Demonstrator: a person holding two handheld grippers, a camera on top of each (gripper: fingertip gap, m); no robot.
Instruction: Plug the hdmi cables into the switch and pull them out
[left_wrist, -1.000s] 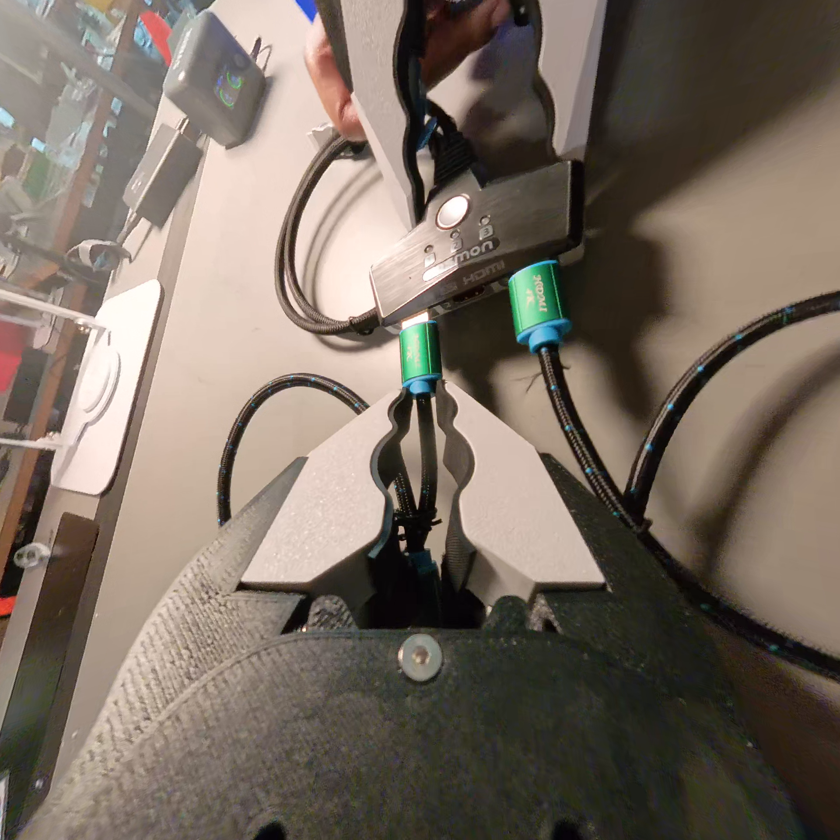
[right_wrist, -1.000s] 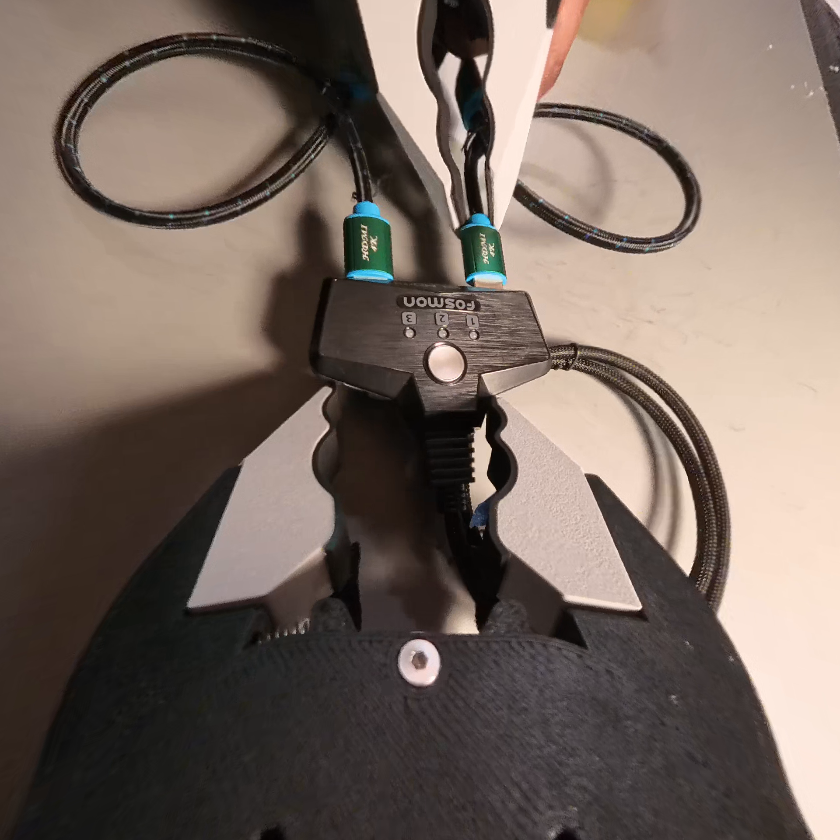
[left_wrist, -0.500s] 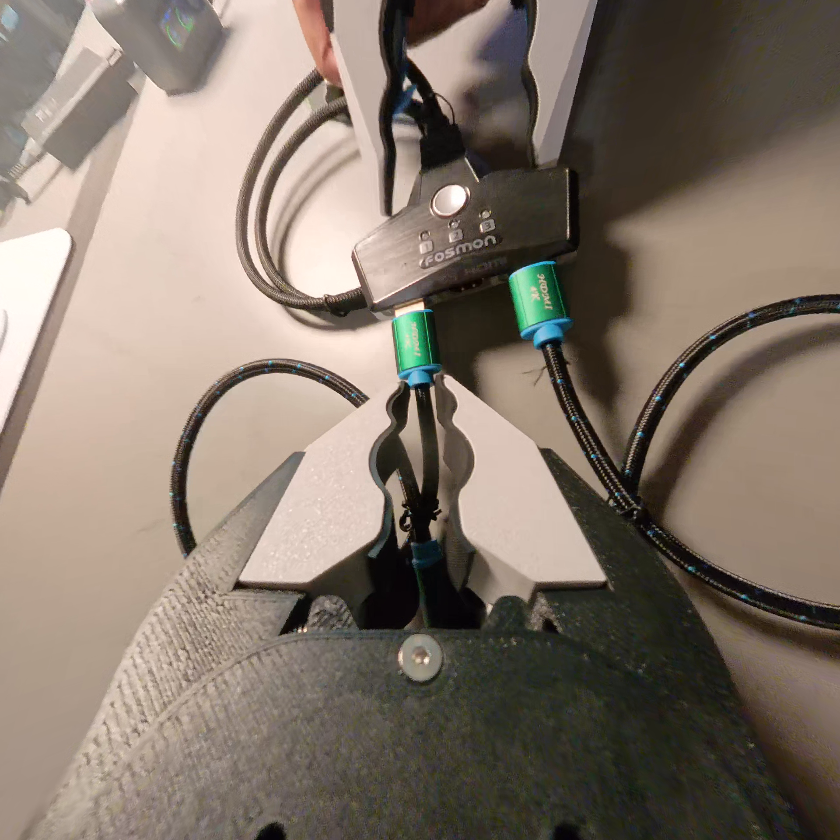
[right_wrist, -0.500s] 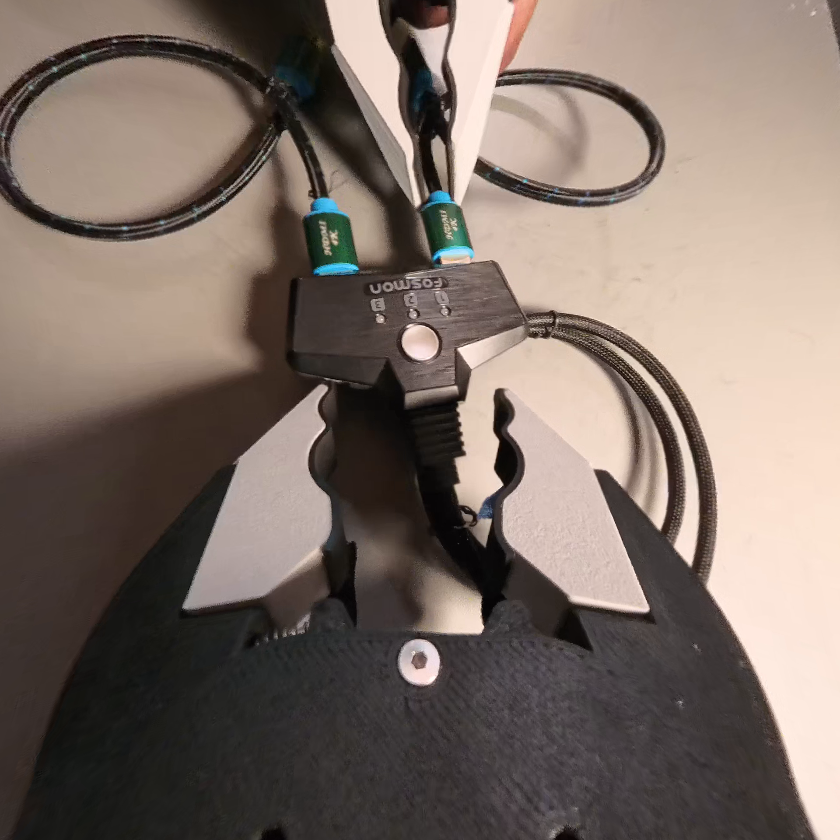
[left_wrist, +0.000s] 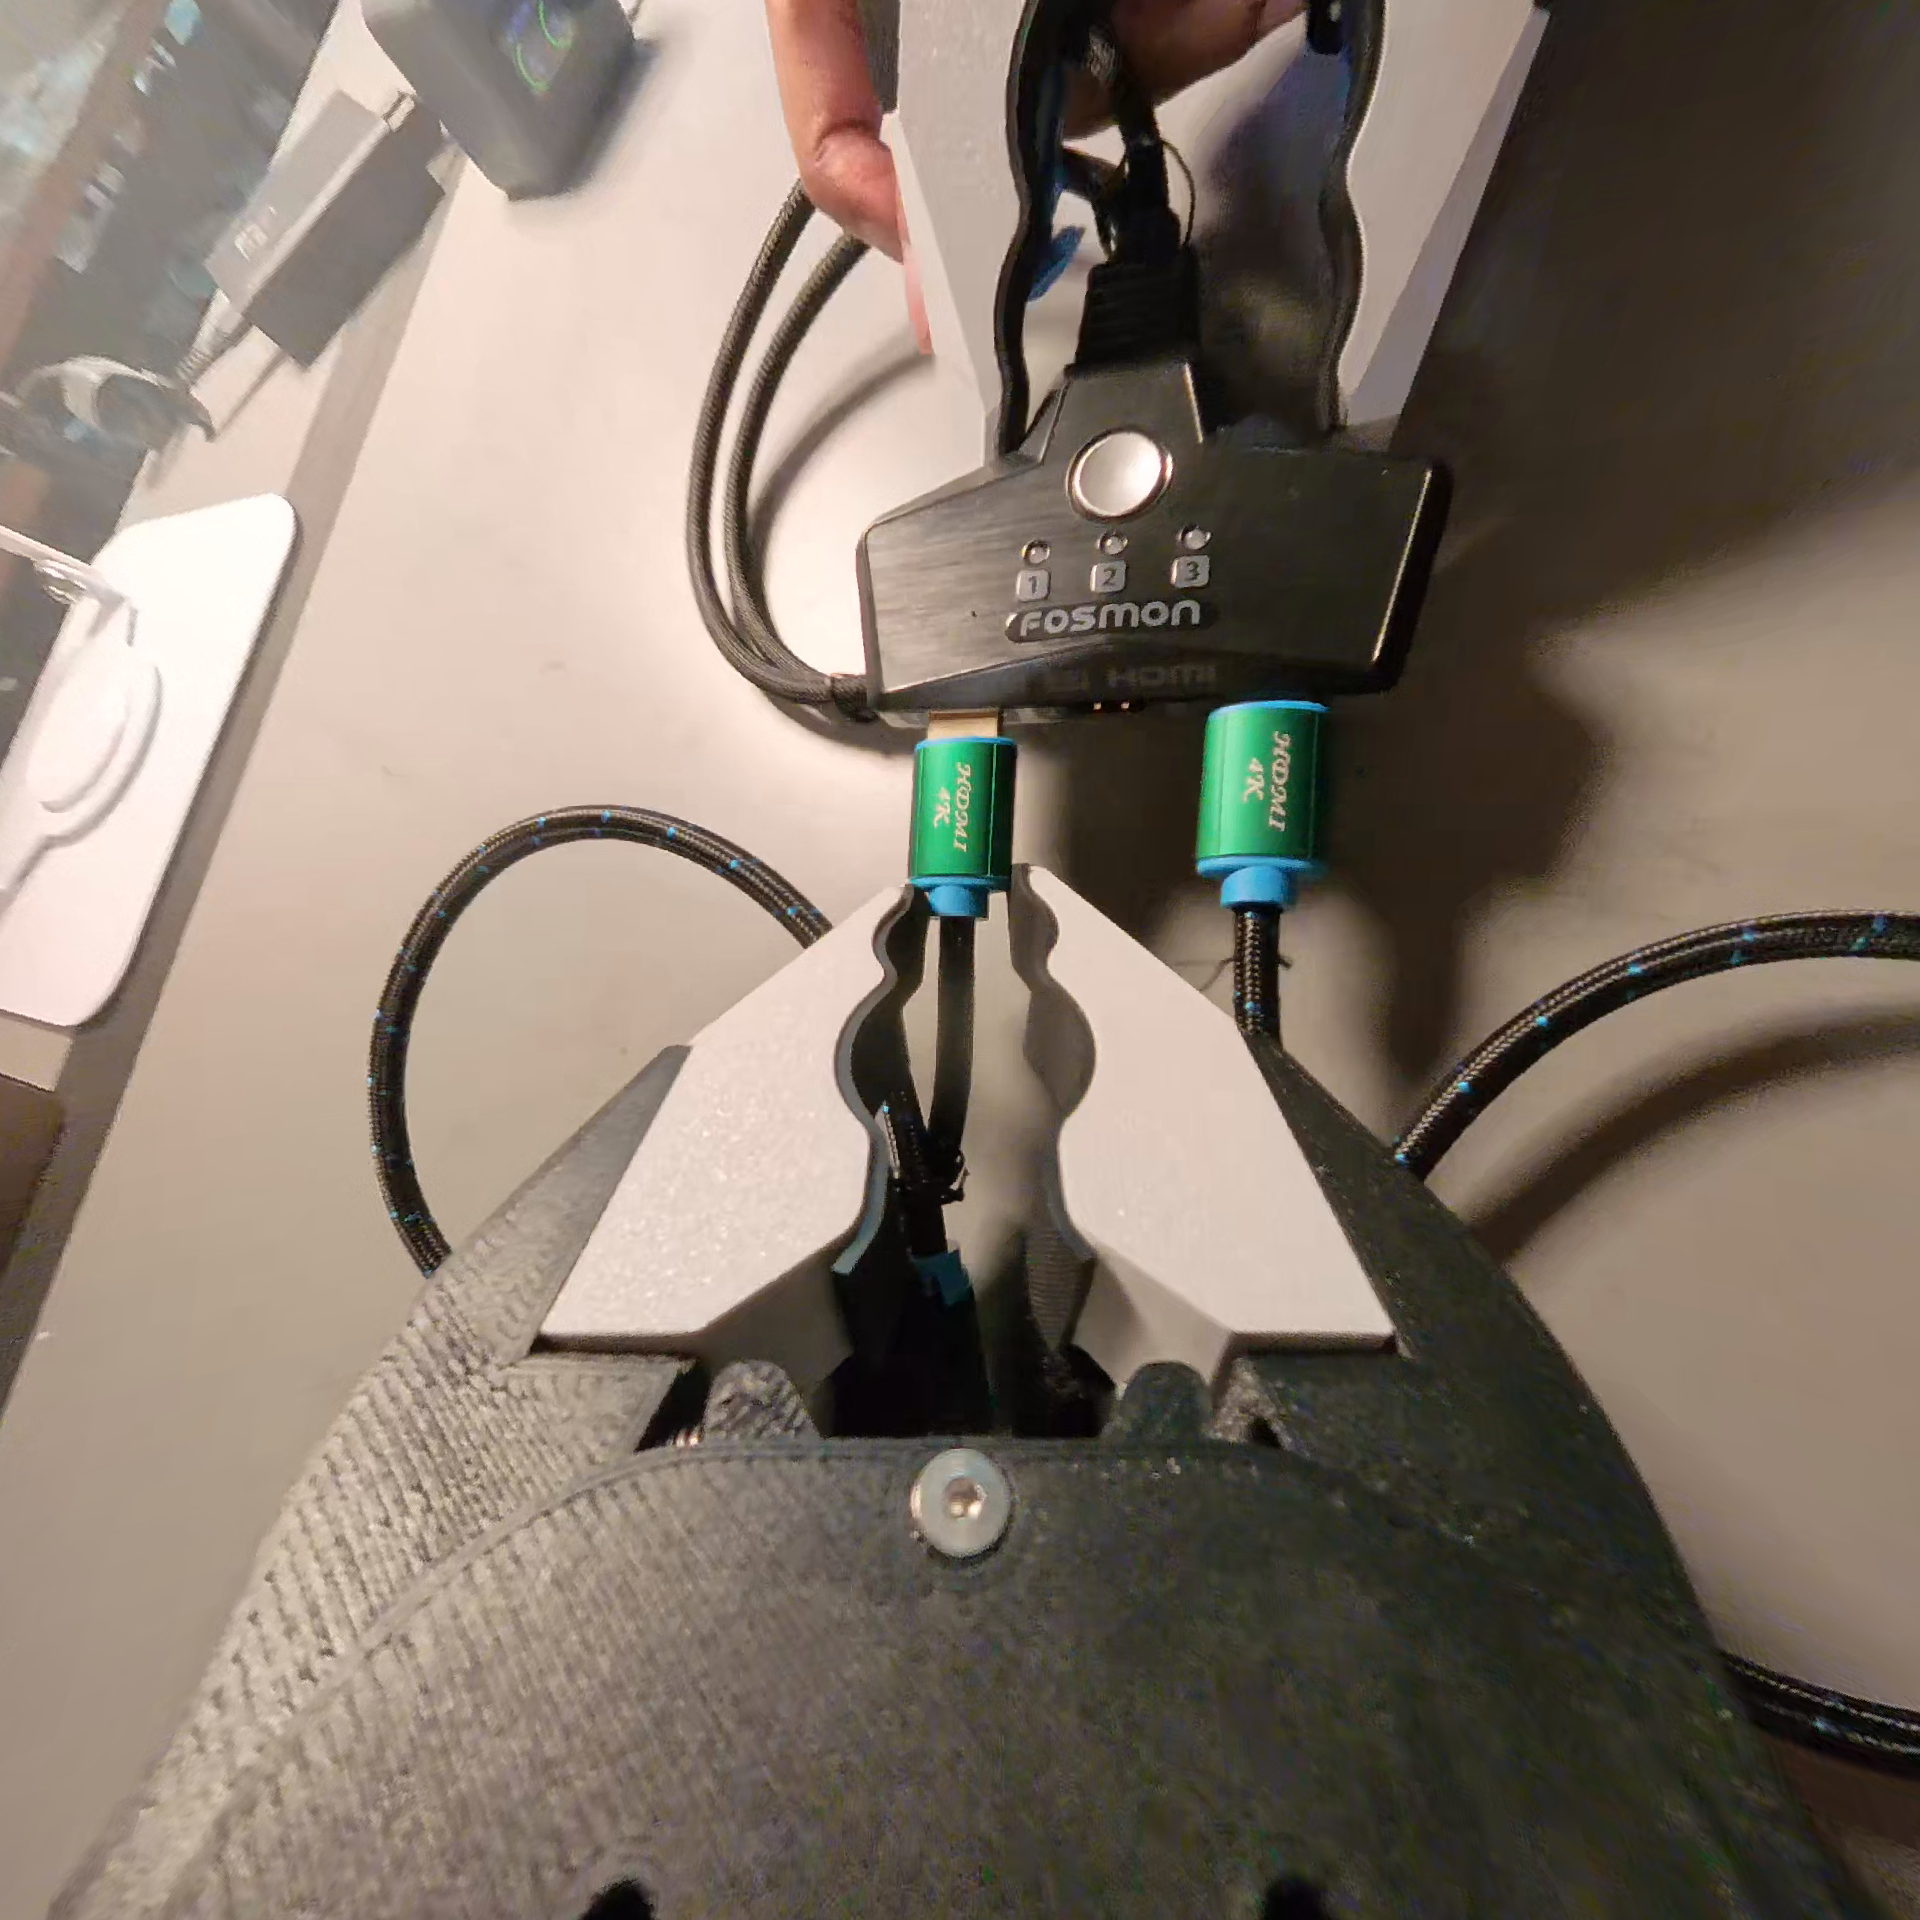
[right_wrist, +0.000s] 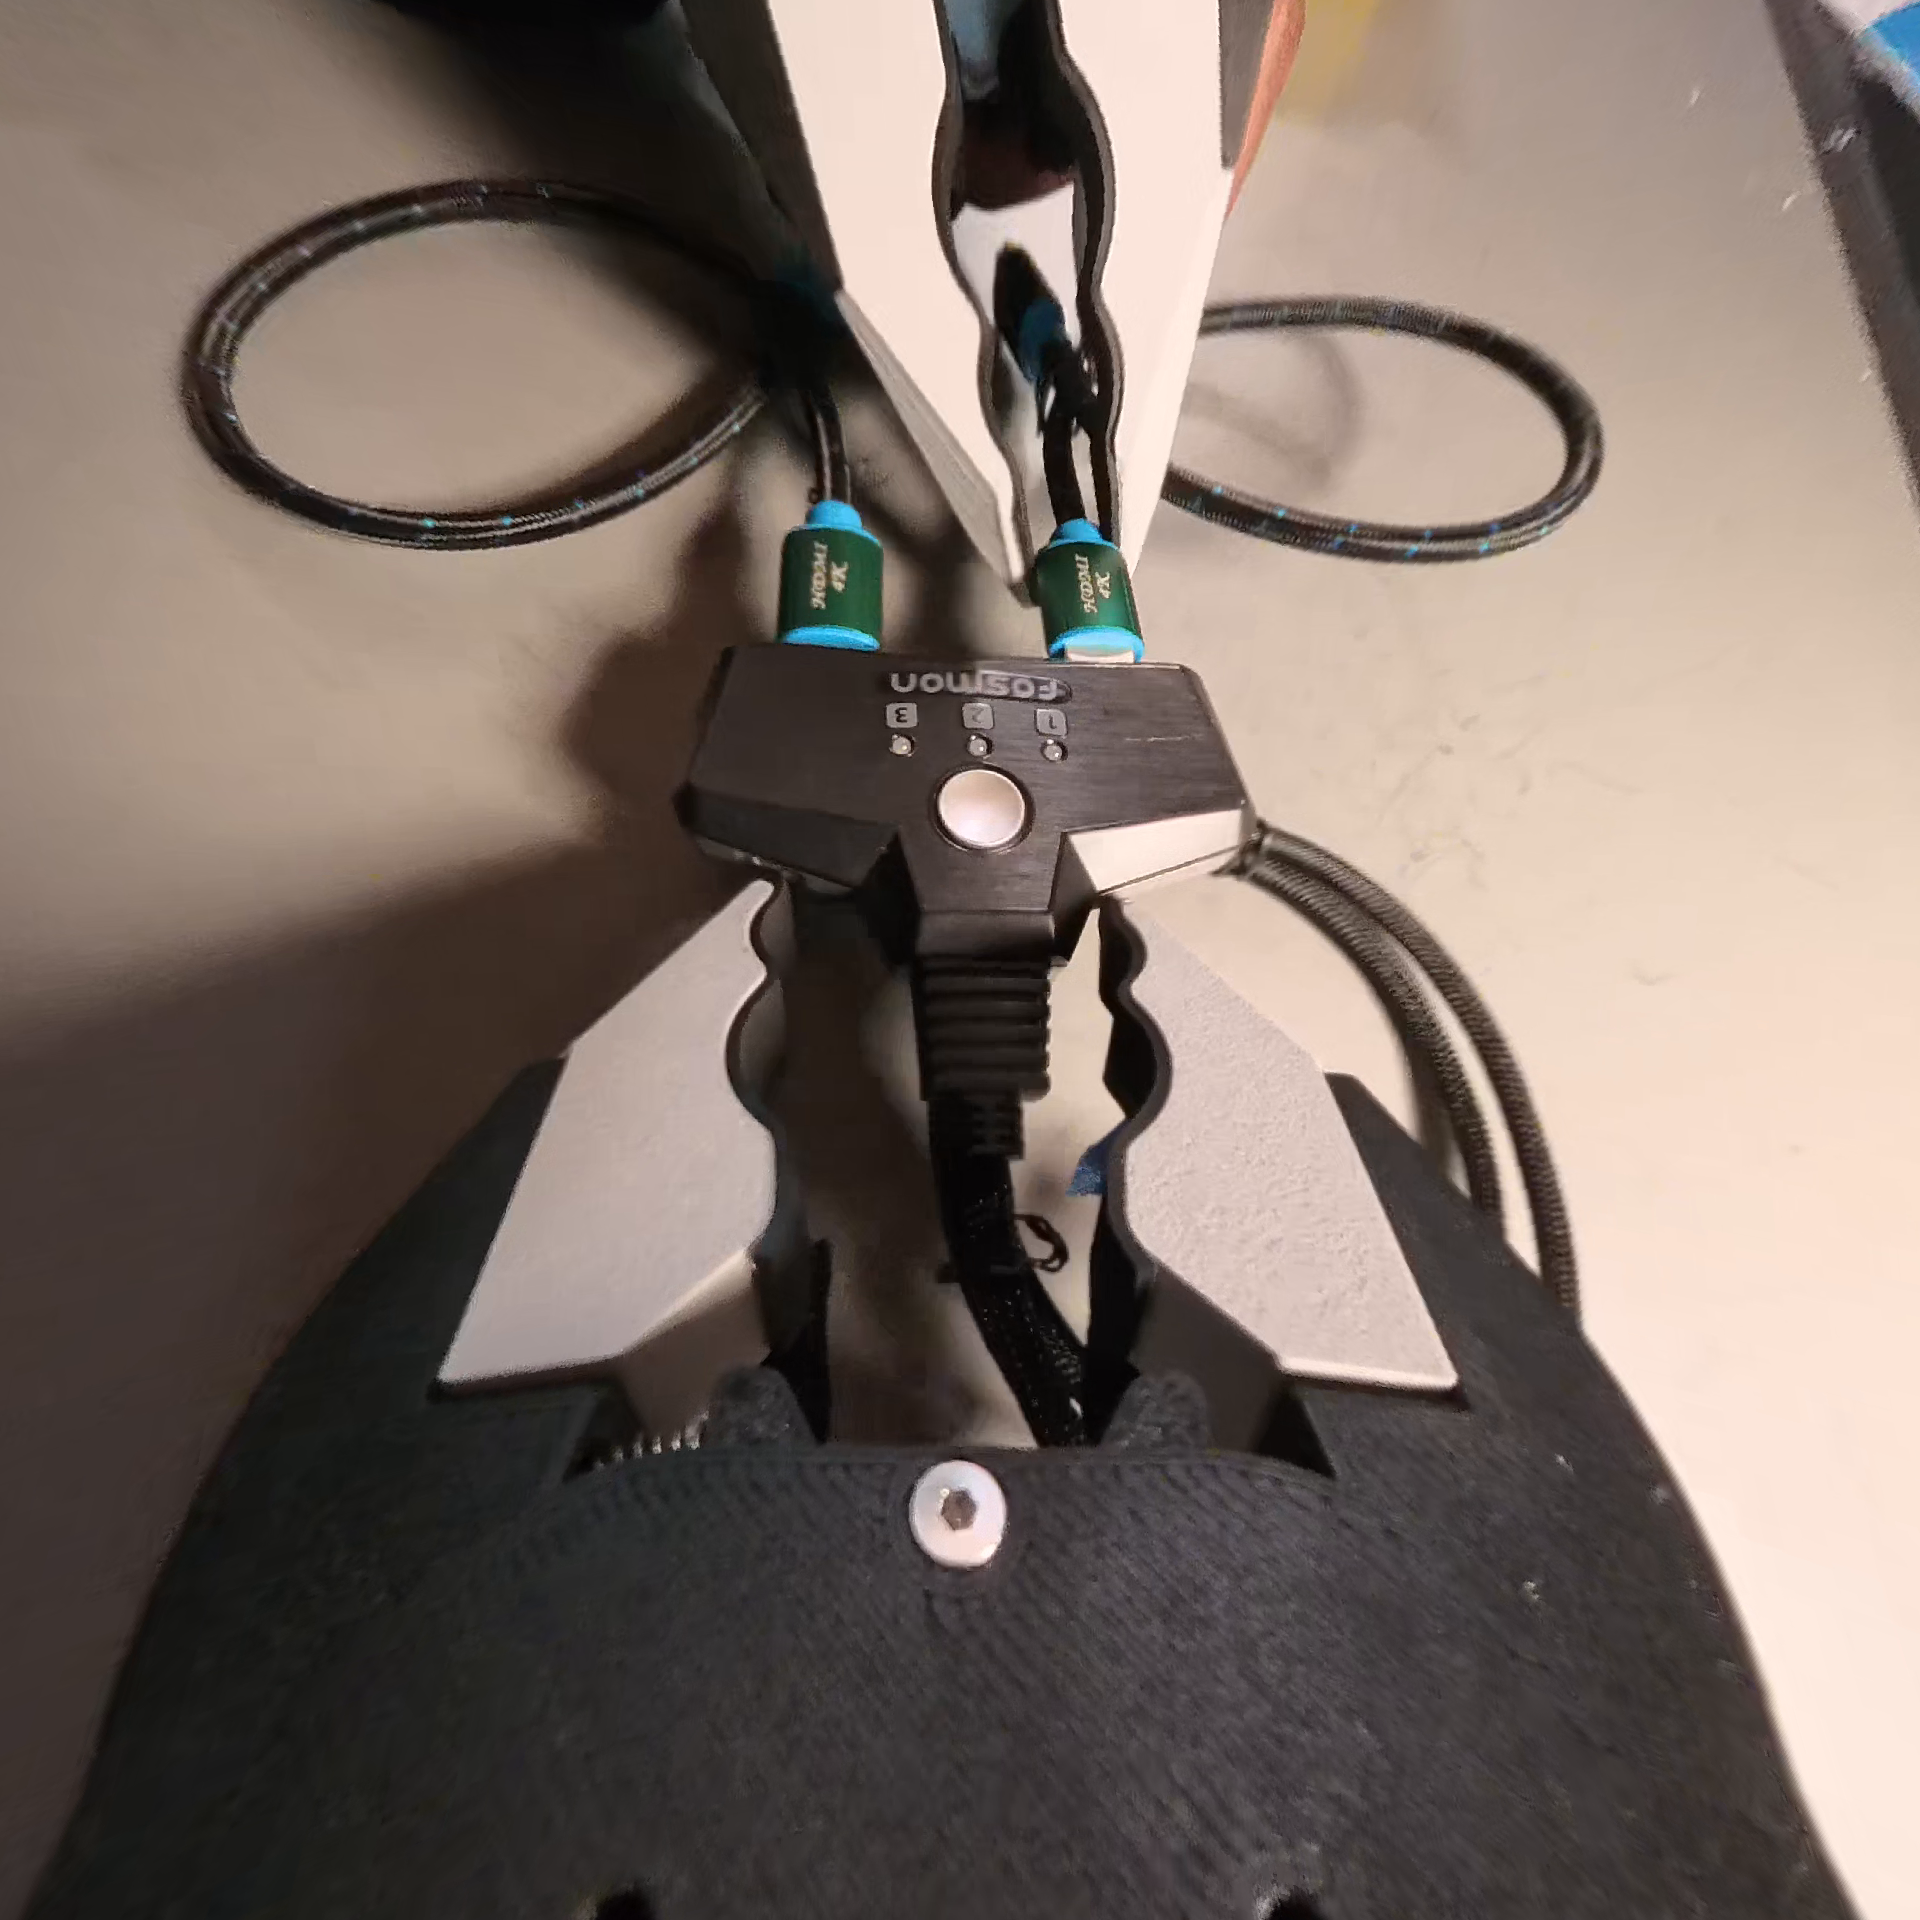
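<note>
Two green plugs (left_wrist: 961, 816) pointing into switch (left_wrist: 1143, 592).

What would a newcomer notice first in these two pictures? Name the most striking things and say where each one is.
The black switch box sits mid-table between two grippers that face each other. Two green plugs meet its front edge: one plug is fully in, the other plug shows bare metal at the port, with the left gripper shut on its cable just behind. The right gripper straddles the box's ribbed cable collar at the back.
</note>
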